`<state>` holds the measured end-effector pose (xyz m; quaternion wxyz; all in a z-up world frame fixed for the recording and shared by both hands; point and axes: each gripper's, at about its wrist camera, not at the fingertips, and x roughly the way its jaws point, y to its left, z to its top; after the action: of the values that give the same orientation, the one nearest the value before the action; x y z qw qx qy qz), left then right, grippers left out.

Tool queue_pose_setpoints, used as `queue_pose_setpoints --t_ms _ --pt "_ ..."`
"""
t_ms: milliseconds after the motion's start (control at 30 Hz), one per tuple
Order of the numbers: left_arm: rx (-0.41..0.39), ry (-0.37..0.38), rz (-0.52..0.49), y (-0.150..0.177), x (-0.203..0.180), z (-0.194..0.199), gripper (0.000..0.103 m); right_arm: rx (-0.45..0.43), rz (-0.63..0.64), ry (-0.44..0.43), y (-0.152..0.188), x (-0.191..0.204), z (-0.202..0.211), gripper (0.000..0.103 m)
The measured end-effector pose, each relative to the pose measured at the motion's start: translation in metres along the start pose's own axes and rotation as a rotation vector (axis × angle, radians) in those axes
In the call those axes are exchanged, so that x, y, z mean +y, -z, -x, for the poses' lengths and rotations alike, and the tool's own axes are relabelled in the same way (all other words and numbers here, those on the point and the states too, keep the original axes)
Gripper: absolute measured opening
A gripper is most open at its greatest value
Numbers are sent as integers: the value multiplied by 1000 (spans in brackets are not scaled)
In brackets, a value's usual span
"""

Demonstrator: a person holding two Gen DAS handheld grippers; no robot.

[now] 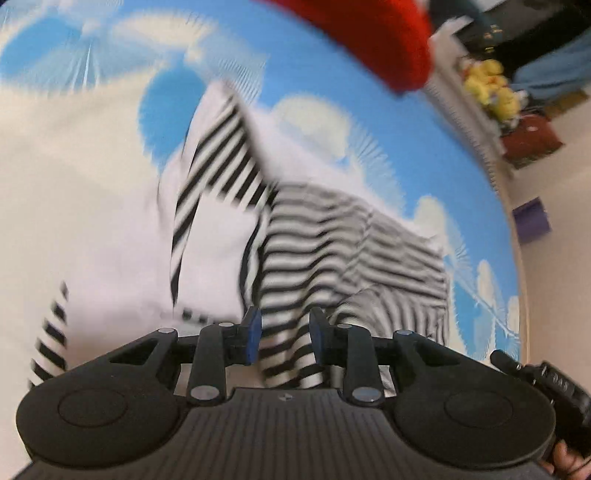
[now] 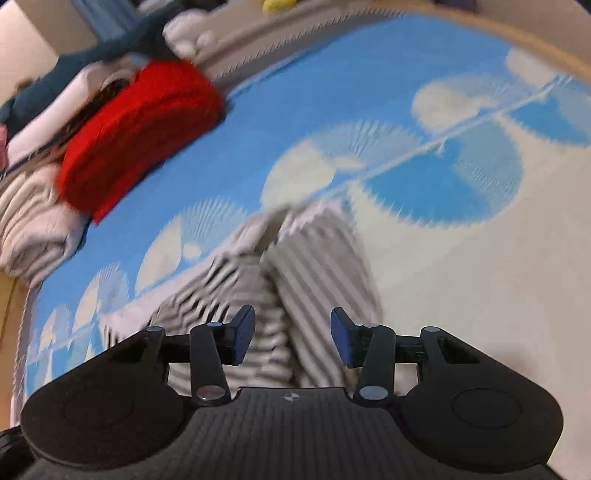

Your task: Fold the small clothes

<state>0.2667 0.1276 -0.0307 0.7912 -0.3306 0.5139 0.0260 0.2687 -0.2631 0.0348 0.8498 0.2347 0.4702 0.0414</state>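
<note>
Black-and-white striped small garment (image 1: 332,251), crumpled on the blue cloud-print cloth (image 1: 369,92) (folded red knit (image 1: 369,33) beyond), lying between the parted, unpressing jaws of left gripper (image 1: 285,334) and right gripper (image 2: 291,336).

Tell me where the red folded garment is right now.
The red folded garment lies at the upper left of the right wrist view, on the blue cloud-print cover beside a pile of folded clothes, beyond the striped garment.
</note>
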Motion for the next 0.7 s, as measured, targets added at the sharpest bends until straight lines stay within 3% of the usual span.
queue_pose_setpoints --t_ms 133,367,433,467,533,567,600,700 --pt "85 15 101 3 17 -19 34 87 -4 -3 10 4 -30 48" --pt "145 -18 81 4 13 -41 33 155 -30 7 13 7 -69 49" --pt "144 -30 60 5 10 -41 10 176 -42 18 14 7 -78 49" --pt "134 -35 43 4 9 -40 1 185 -48 21 15 6 -83 49" --pt "87 -50 11 -1 5 -32 1 185 -70 19 15 5 -87 42" --pt "58 -51 0 -4 3 -25 1 172 -85 8 14 4 -86 33" --pt "12 -33 -8 -8 1 -15 1 154 -96 -17 11 4 -83 6" --pt "-197 78 -10 -23 2 24 1 -2 -189 -176 -2 -1 -56 2"
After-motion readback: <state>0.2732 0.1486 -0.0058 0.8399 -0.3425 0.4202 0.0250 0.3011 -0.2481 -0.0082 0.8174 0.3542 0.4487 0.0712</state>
